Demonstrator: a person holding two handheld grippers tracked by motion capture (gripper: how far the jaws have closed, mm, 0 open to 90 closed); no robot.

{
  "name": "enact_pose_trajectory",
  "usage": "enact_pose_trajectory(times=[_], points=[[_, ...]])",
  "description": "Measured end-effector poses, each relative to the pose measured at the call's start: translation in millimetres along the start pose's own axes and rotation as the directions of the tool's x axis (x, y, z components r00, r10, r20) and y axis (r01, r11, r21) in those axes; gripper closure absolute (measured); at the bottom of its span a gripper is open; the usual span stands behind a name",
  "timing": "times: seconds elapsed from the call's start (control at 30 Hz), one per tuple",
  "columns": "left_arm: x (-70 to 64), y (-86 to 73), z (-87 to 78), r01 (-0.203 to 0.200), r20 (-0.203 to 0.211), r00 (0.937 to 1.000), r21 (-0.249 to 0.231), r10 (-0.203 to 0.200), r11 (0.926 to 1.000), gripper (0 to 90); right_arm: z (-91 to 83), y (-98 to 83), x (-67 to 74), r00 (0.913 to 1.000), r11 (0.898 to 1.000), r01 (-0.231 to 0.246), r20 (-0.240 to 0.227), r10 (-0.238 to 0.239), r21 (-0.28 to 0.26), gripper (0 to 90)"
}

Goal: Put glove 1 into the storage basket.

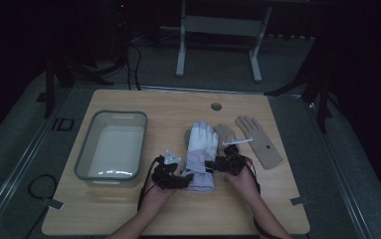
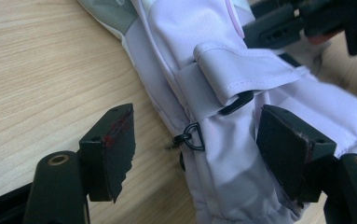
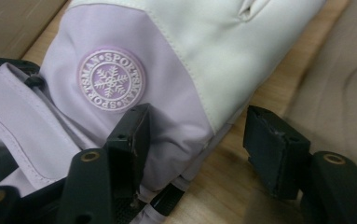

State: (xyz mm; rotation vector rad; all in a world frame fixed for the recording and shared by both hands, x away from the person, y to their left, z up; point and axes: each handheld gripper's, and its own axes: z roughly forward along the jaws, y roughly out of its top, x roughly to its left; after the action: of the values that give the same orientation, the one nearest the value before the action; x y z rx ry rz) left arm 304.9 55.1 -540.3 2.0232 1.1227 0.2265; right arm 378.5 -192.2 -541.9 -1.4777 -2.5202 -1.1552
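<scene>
Ski glove cuff hidden under left gripper, right gripper; jaws straddle edges, unclenched.

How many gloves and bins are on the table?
Purple-and-white glove: 1
Tan gloves: 2
Bin: 1
Total: 4

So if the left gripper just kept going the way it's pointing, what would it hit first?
Most likely the lilac ski glove: the left gripper has its open jaws either side of the cuff edge, near the small black D-ring. Exact depth is unclear.
</scene>
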Motion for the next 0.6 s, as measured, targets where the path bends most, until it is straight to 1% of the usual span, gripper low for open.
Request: enact_pose_trajectory(times=[0.03,0.07,0.1,0.13,0.2,0.23,0.3,0.33,0.37,0.4,0.43,0.47,0.5,0.53,0.57,0.6], points=[[1.5,-0.5,1.2,0.000,0.006,1.0000,0.011,0.000,0.9999,28.3,1.7,-0.1,-1.9,0.9997,1.000,-0.017,-0.020,0.017,0.009,41.0],[3.5,-1.5,2.8,0.005,0.015,0.9999,0.016,-0.006,0.9999,28.3,2.9,-0.2,-3.1,0.9991,1.000,-0.023,-0.034,0.024,0.014,41.7],[5.5,-2.4,4.2,0.019,0.028,0.9994,0.019,-0.020,0.9996,28.3,4.0,-0.4,-4.7,0.9981,0.999,-0.031,-0.053,0.032,0.022,44.0],[7.2,-2.9,5.5,0.025,0.039,0.9989,0.024,-0.026,0.9994,28.3,4.6,-0.7,-6.4,0.9961,0.999,-0.040,-0.078,0.041,0.022,47.0],[9.9,-3.3,8.0,0.035,0.056,0.9977,0.036,-0.036,0.9988,28.3,5.9,-1.9,-9.2,0.9921,0.999,-0.045,-0.116,0.047,0.021,52.6],[10.1,-3.4,8.7,0.031,0.058,0.9978,0.039,-0.033,0.9988,28.3,6.6,-2.8,-10.5,0.9894,0.998,-0.052,-0.135,0.054,0.019,55.3],[10.8,-3.6,10.7,0.024,0.070,0.9972,0.048,-0.027,0.9986,28.3,7.5,-3.6,-11.2,0.9873,0.999,-0.045,-0.152,0.047,0.020,60.4],[11.4,-3.6,11.4,0.022,0.073,0.9970,0.053,-0.026,0.9984,28.3,7.3,-3.5,-10.2,0.9874,0.999,-0.041,-0.152,0.045,0.024,65.0],[12.0,-3.6,12.2,0.023,0.079,0.9965,0.057,-0.027,0.9981,28.3,6.3,-3.1,-6.9,0.9904,0.999,-0.024,-0.136,0.027,0.023,68.9],[12.2,-3.3,13.1,0.022,0.081,0.9964,0.063,-0.027,0.9978,28.3,4.9,-2.6,-0.9,0.9947,1.000,0.023,-0.100,-0.022,0.017,72.4],[12.7,-2.6,13.6,0.023,0.085,0.9959,0.074,-0.030,0.9970,28.3,3.3,-1.9,6.8,0.9958,0.997,0.077,-0.052,-0.076,0.017,75.6],[13.5,-1.7,14.3,0.029,0.093,0.9949,0.087,-0.037,0.9958,28.3,2.2,-1.3,15.1,0.9917,0.992,0.129,-0.001,-0.129,0.018,77.6],[14.1,-1.1,14.8,0.025,0.098,0.9946,0.094,-0.034,0.9952,28.3,2.1,-1.1,22.9,0.9835,0.984,0.174,0.046,-0.175,0.022,78.8],[14.9,-0.9,15.2,0.023,0.104,0.9940,0.099,-0.034,0.9948,28.3,2.0,-1.3,29.4,0.9743,0.978,0.207,0.086,-0.208,0.027,79.6],[15.2,-0.3,15.6,0.018,0.109,0.9937,0.101,-0.029,0.9947,28.3,2.4,-1.7,33.9,0.9654,0.972,0.232,0.116,-0.234,0.031,79.7],[15.7,1.1,16.0,0.010,0.113,0.9933,0.111,-0.023,0.9937,28.7,3.7,-2.3,37.0,0.9603,0.970,0.242,0.137,-0.243,0.028,79.9]])
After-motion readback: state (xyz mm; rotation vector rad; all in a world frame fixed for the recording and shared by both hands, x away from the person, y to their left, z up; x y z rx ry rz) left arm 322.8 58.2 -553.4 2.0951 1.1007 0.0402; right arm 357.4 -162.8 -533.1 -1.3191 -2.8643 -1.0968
